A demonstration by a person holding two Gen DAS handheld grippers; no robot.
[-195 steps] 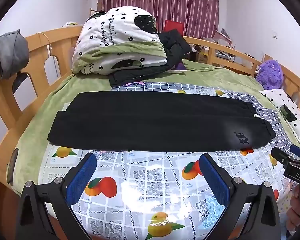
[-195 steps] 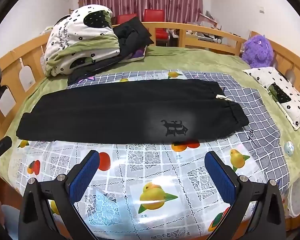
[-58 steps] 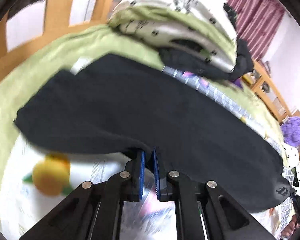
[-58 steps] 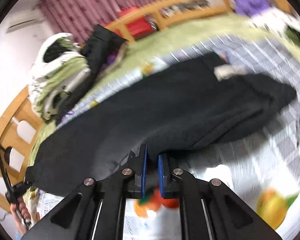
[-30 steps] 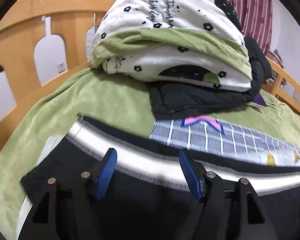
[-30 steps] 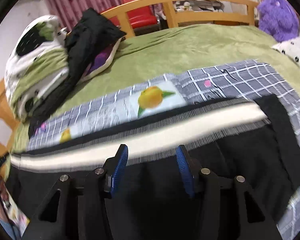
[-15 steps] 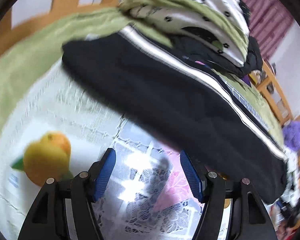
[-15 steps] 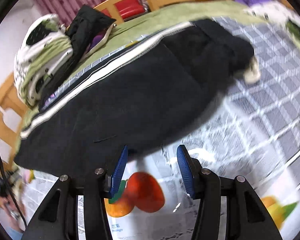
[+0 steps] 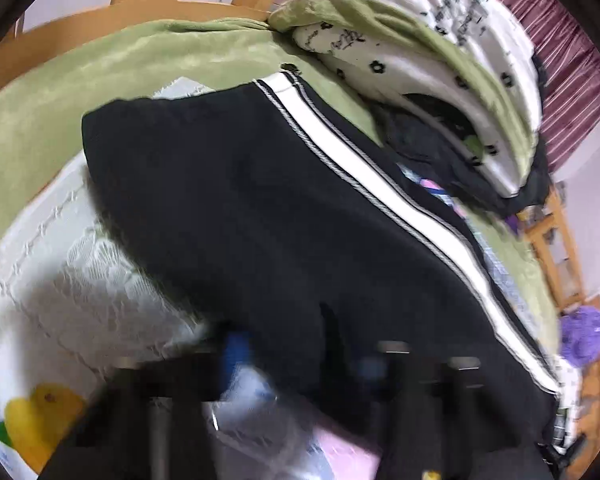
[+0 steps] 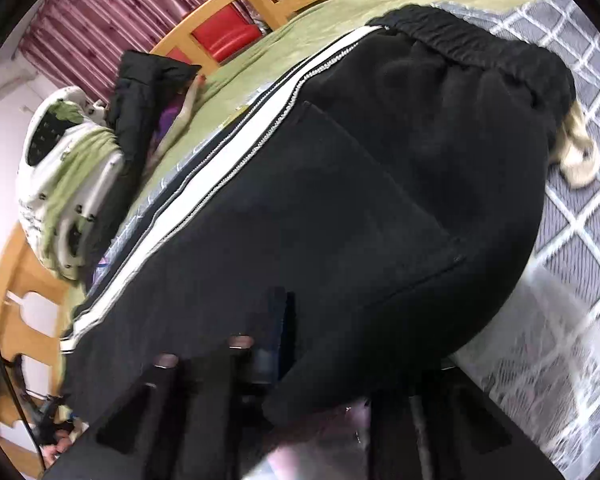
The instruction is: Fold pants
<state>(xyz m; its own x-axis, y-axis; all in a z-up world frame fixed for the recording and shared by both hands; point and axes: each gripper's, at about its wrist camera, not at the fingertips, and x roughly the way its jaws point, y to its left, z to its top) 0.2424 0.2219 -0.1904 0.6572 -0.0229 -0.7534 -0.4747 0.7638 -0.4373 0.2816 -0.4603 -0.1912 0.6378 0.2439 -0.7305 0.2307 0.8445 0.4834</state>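
Observation:
The black pants (image 9: pixel 284 216) lie folded lengthwise on the bed, a white side stripe (image 9: pixel 380 176) along their far edge. In the right wrist view the pants (image 10: pixel 360 208) show the elastic waistband (image 10: pixel 472 44) at the right end. My left gripper (image 9: pixel 300 364) is blurred at the pants' near edge by the leg end, its blue pads apart. My right gripper (image 10: pixel 340 344) is blurred at the near edge by the waist end, its jaws partly hidden by black cloth.
A folded white and green quilt (image 9: pixel 432 40) and dark clothes sit at the back left. Wooden bed rails (image 10: pixel 284 4) ring the green blanket (image 9: pixel 100 64). A fruit-print cloth (image 9: pixel 48 280) and a grey checked sheet (image 10: pixel 580 208) lie under the pants.
Both grippers carried the near edge over and let it go, leaving the pants folded in half lengthwise. Since half a second ago both have moved in to the pants' near edge.

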